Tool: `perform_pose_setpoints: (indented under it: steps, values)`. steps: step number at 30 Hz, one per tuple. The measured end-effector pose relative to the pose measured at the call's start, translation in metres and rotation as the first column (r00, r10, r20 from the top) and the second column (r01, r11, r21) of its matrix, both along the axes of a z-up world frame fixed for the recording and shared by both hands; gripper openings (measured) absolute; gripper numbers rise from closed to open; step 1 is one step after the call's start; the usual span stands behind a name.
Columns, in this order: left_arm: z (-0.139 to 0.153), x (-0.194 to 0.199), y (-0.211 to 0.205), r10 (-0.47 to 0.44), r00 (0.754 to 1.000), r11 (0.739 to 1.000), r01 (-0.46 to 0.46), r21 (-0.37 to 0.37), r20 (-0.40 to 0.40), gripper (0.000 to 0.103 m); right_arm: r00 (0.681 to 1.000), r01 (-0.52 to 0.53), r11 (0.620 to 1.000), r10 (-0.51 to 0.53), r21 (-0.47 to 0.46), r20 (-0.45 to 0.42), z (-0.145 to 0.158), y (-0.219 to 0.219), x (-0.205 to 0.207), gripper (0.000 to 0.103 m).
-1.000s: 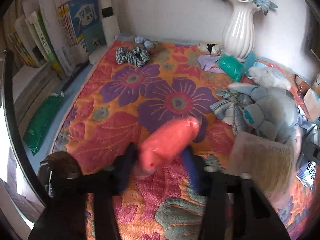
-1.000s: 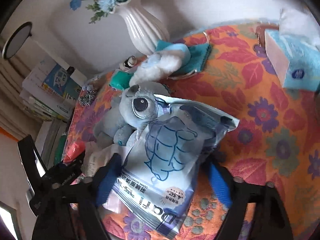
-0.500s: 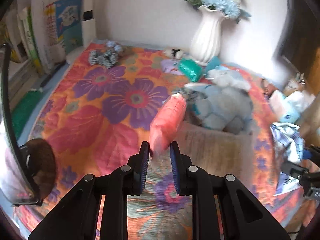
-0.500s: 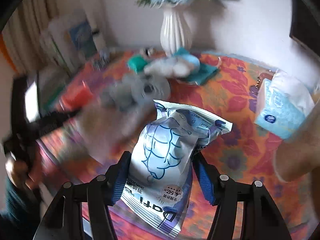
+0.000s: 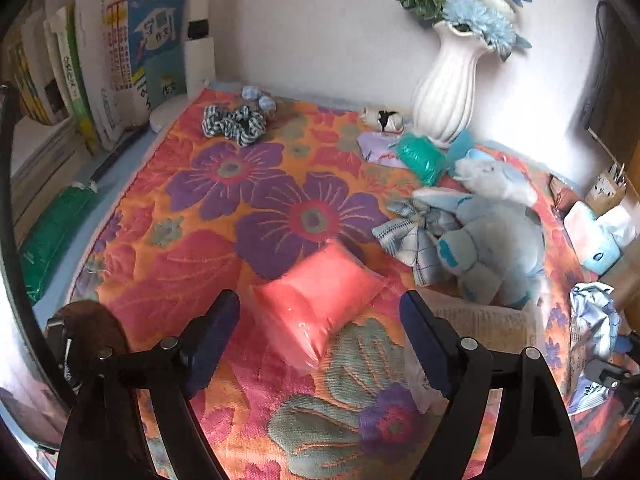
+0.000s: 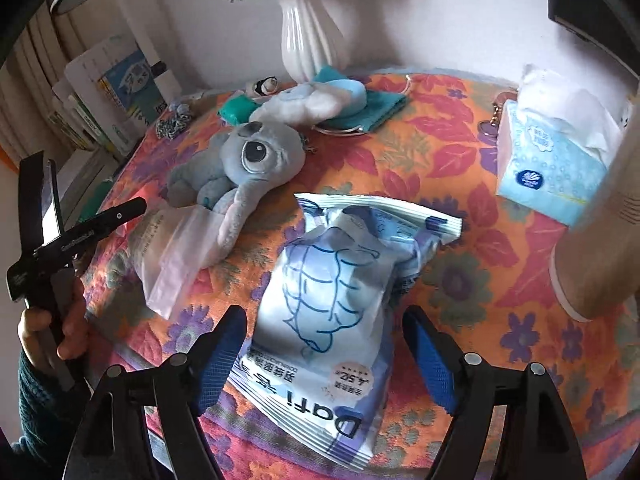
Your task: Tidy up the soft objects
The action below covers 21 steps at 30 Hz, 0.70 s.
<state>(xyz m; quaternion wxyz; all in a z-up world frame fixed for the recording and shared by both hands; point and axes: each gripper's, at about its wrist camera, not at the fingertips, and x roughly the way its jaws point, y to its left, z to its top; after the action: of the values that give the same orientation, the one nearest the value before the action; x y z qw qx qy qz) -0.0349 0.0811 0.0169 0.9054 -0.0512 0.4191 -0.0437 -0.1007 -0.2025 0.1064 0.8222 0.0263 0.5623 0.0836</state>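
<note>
Your left gripper (image 5: 320, 320) has just sprung wide, pads clear of the pink pack (image 5: 316, 300) lying between them on the cloth, while your right gripper (image 6: 324, 344) has just spread around the blue-white bag (image 6: 340, 300).

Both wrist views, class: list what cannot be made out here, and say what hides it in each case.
- Pale wrapped pack, right wrist view: its far end lies under the grey-blue plush.
- Blue-and-white bag, left wrist view: cut off at the right edge.
- Books, left wrist view: titles too small.
- Tan object, right wrist view: cut by the edge, unidentifiable.
</note>
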Motion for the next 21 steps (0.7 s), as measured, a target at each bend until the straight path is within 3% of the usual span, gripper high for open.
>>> perform_pose_setpoints:
  steps: [2, 3, 4, 7, 13, 14, 15, 18, 21]
  values:
    - [-0.003, 0.002, -0.003, -0.003, 1.0, 1.0, 0.003, 0.019, -0.01, 0.075, 1.0, 0.001, 1.0, -0.001, 0.012, 0.005, 0.001, -0.001, 0.0, 0.079]
    - [-0.005, 0.003, -0.005, -0.014, 1.0, 1.0, 0.014, 0.026, -0.019, 0.058, 1.0, 0.003, 1.0, -0.003, 0.017, 0.004, 0.001, -0.001, 0.0, 0.079]
    - [-0.008, 0.004, -0.007, -0.029, 0.999, 0.999, 0.03, 0.027, -0.036, 0.052, 1.0, 0.005, 1.0, -0.005, 0.018, 0.003, 0.001, -0.001, 0.0, 0.079]
    - [-0.007, 0.001, -0.011, -0.043, 0.999, 0.998, 0.043, 0.043, -0.012, 0.043, 1.0, 0.005, 1.0, -0.004, 0.021, -0.017, -0.006, 0.001, 0.002, 0.079]
    - [0.008, -0.015, -0.013, -0.017, 0.996, 0.999, 0.013, 0.05, 0.084, 0.039, 1.0, 0.02, 0.999, -0.021, 0.025, 0.018, 0.001, 0.002, -0.005, 0.079]
    - [0.012, -0.017, -0.013, -0.017, 0.995, 0.999, 0.013, 0.046, 0.095, 0.039, 0.999, 0.028, 0.999, -0.028, 0.016, 0.03, 0.002, 0.003, -0.006, 0.076]
    - [0.016, -0.02, -0.014, -0.02, 0.994, 0.999, 0.016, 0.037, 0.107, 0.039, 0.999, 0.029, 0.999, -0.029, -0.017, 0.041, 0.002, 0.006, -0.007, 0.062]
    - [0.031, -0.03, -0.018, -0.027, 0.99, 0.999, 0.023, 0.027, 0.141, 0.039, 0.997, 0.012, 0.998, -0.007, -0.063, 0.081, 0.008, 0.015, -0.011, 0.05]
    - [0.048, -0.042, -0.026, -0.056, 0.983, 0.998, 0.055, 0.007, 0.174, 0.039, 0.989, 0.009, 0.999, -0.002, -0.048, 0.148, 0.027, 0.016, -0.02, 0.049]
